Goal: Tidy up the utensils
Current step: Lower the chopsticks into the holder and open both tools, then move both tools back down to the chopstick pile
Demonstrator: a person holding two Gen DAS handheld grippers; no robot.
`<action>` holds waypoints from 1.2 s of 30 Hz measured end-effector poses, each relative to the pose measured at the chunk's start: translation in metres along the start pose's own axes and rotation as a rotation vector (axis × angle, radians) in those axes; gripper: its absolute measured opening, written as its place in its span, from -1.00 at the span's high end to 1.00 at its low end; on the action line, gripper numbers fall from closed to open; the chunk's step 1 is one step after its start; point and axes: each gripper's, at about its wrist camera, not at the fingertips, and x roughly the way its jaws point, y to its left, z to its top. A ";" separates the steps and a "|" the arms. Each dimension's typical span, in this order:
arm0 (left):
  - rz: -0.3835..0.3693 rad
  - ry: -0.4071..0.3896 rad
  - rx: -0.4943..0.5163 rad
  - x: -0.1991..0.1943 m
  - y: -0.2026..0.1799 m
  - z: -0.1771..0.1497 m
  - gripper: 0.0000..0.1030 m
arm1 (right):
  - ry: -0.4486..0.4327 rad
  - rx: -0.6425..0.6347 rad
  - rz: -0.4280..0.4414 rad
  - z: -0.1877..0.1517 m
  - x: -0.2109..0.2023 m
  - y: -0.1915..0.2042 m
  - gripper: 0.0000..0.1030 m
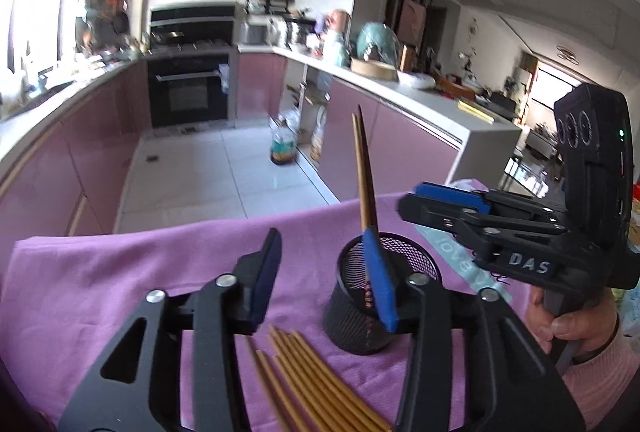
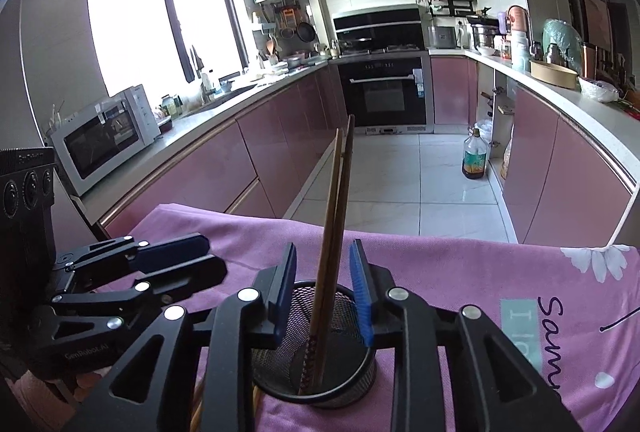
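Purple tablecloth (image 1: 120, 272) carries loose chopsticks (image 1: 312, 380); two stand in the mesh cup (image 2: 320, 372), my right gripper (image 2: 323, 296) and left gripper (image 1: 324, 280) both wide, so I'd fetch another next.

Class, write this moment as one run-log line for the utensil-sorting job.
left gripper: jaws open, empty | right gripper: jaws open around two chopsticks standing in mesh cup | loose chopsticks on purple cloth
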 end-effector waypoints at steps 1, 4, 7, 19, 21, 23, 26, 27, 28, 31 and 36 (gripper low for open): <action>0.010 -0.018 0.007 -0.008 0.001 -0.002 0.07 | -0.011 -0.003 0.007 -0.002 -0.006 0.001 0.45; 0.043 -0.050 0.014 -0.028 0.004 -0.011 -0.02 | -0.045 -0.019 0.037 -0.006 -0.024 0.009 0.39; 0.081 -0.057 0.029 -0.044 0.008 -0.026 -0.11 | -0.074 -0.050 0.071 -0.013 -0.042 0.020 0.30; 0.134 0.146 -0.034 -0.036 0.044 -0.114 -0.12 | 0.098 -0.114 0.147 -0.078 -0.029 0.051 0.25; 0.128 0.181 -0.036 -0.029 0.044 -0.126 -0.12 | 0.149 -0.101 0.143 -0.088 -0.019 0.048 0.25; 0.108 0.207 -0.041 -0.026 0.047 -0.138 -0.10 | 0.184 -0.087 0.141 -0.097 -0.011 0.046 0.26; 0.104 0.230 -0.045 -0.019 0.043 -0.147 -0.08 | 0.216 -0.072 0.127 -0.104 -0.005 0.044 0.29; 0.099 0.239 -0.048 -0.017 0.042 -0.151 -0.07 | 0.227 -0.067 0.124 -0.106 -0.002 0.044 0.30; 0.095 0.245 -0.048 -0.015 0.041 -0.152 -0.06 | 0.234 -0.064 0.123 -0.109 -0.001 0.044 0.32; 0.095 0.264 -0.039 -0.012 0.037 -0.157 -0.02 | 0.260 -0.056 0.117 -0.119 0.004 0.047 0.37; 0.096 0.289 -0.046 -0.007 0.037 -0.161 0.07 | 0.283 -0.057 0.108 -0.127 0.010 0.049 0.41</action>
